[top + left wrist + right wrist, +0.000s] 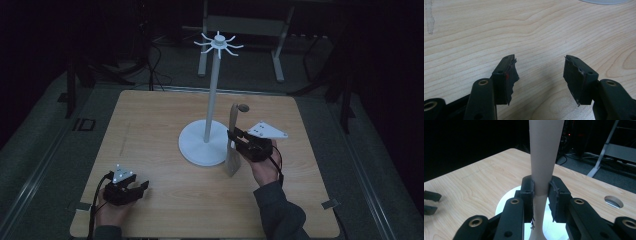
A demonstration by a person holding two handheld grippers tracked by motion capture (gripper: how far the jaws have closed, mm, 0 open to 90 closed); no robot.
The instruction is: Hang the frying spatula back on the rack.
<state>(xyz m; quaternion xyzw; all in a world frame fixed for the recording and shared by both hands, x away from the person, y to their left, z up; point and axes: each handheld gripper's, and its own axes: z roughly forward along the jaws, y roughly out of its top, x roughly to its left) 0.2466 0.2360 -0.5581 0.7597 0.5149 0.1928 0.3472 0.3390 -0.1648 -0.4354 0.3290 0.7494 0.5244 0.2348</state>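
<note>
Nearest to me, my right gripper [541,195] has its jaws clamped on a pale, flat wooden utensil [545,152], gripping its narrow neck from both sides with the pads pressed against it. I see this utensil [233,137] standing upright at the right of the table's middle, its lower end on the table [150,120] just beside the base of the white stand [210,142]. My right gripper [235,137] comes at it from the right, the hand [265,167] behind it. That stand has a round base, a tall post and a crown of hooks [218,44] at the top. At the near left, well apart, my left gripper [137,189] rests low over bare wood; its jaws stand apart with nothing between them, and its fingers [505,77] show worn padding.
</note>
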